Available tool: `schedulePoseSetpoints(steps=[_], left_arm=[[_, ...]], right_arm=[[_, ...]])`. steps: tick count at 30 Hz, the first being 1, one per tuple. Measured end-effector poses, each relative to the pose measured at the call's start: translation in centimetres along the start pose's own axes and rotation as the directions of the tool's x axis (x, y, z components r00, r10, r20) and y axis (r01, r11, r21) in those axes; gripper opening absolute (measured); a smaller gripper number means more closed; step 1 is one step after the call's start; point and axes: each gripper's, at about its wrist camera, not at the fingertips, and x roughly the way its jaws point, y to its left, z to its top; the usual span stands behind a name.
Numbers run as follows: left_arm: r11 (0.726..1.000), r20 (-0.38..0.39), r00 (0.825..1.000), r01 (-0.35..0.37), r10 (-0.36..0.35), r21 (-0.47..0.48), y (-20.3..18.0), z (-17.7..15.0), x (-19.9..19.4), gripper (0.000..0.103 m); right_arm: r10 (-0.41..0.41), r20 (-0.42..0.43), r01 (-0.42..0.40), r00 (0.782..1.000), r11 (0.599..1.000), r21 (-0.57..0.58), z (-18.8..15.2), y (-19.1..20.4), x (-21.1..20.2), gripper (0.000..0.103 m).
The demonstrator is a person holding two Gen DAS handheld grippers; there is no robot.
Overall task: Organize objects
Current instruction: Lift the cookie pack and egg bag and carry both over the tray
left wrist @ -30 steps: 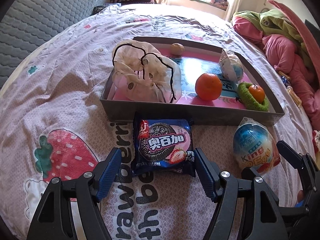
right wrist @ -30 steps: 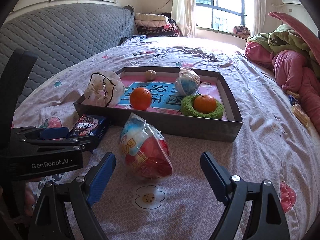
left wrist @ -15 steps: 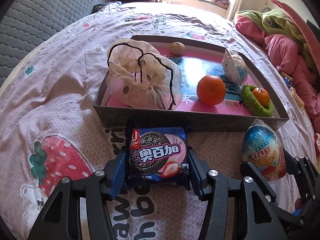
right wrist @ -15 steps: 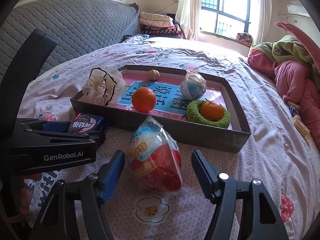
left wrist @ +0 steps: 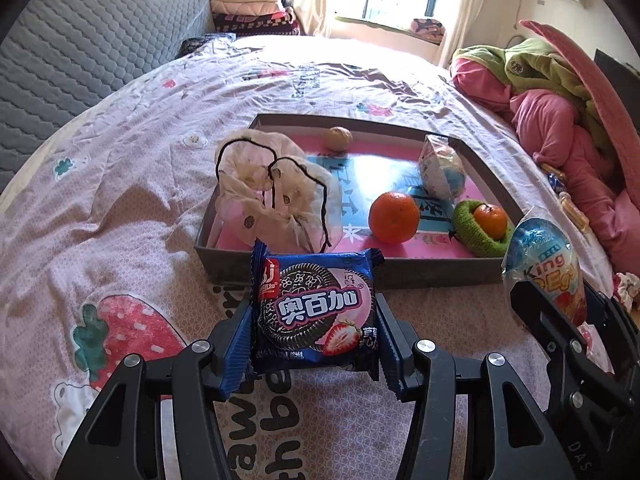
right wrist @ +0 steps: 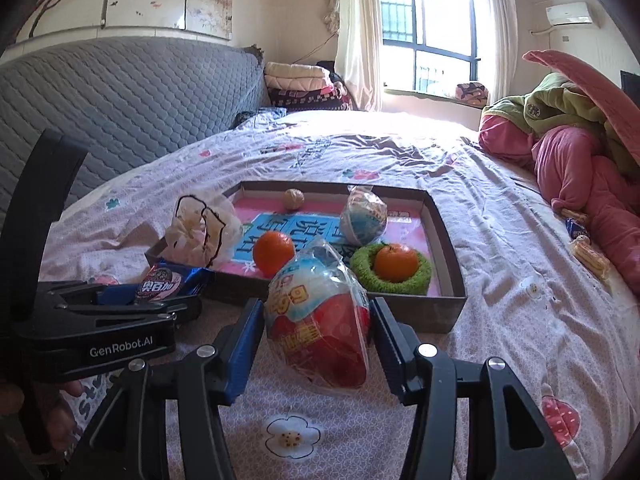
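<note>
Bedspread with a tray, both grippers loaded.

Left wrist view: left gripper [left wrist: 314, 354] is clamped on the cookie pack [left wrist: 316, 312], raised before the tray [left wrist: 432, 276], probably to go in. Right wrist view: right gripper [right wrist: 316, 350] pinches the egg [right wrist: 320, 316] likewise. Tray holds two oranges [right wrist: 273, 252], one in a green nest [right wrist: 392, 270], one pouch [right wrist: 204, 234], one wrapped ball [right wrist: 363, 218], one nut [right wrist: 293, 199].

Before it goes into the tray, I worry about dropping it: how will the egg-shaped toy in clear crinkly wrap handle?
The plastic-wrapped toy egg looks rigid under loose film, so the right tongs may slip on the wrapper. Its rounded shape would probably roll on the pink patterned bedsheet if released.
</note>
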Motion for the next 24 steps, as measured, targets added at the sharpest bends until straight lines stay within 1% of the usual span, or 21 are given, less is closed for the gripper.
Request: schedulePoseSetpoints(steps=[3, 5, 10, 16, 18, 22, 24], left_arm=[[1.0, 0.061, 0.998, 0.004, -0.005, 0.006, 0.0, 0.6, -1.1, 0.057], [1.0, 0.088, 0.996, 0.008, -0.009, 0.01, 0.0, 1.1, -1.4, 0.057], [1.0, 0.106, 0.994, -0.01, 0.009, 0.006, 0.5, 2.8, -1.3, 0.057], [1.0, 0.122, 0.992, -0.009, 0.01, -0.004, 1.3, 4.4, -0.8, 0.057], [1.0, 0.125, 0.992, -0.013, 0.014, -0.009, 1.4, 5.1, -0.5, 0.057], [1.0, 0.135, 0.991, -0.013, 0.015, -0.02, 1.7, 6.3, 0.1, 0.057], [1.0, 0.137, 0.99, -0.017, 0.019, -0.018, 1.8, 6.8, 0.5, 0.057]], right_arm=[[0.001, 0.039, -0.002, 0.999, 1.0, 0.021, 0.8, -0.5, -0.6, 0.054], [-0.006, 0.071, 0.004, 0.997, 0.999, 0.031, 1.4, -0.8, -1.0, 0.054], [-0.031, 0.125, 0.027, 0.992, 0.999, 0.033, 3.5, -1.6, -1.0, 0.054], [-0.053, 0.145, 0.045, 0.988, 0.998, 0.054, 5.7, -2.4, 0.3, 0.054], [-0.051, 0.151, 0.044, 0.987, 0.998, 0.048, 6.3, -2.4, 0.7, 0.054], [-0.067, 0.169, 0.069, 0.983, 0.998, -0.01, 7.2, -1.6, 1.5, 0.054], [-0.062, 0.17, 0.064, 0.983, 0.998, -0.006, 7.6, -1.6, 2.0, 0.054]])
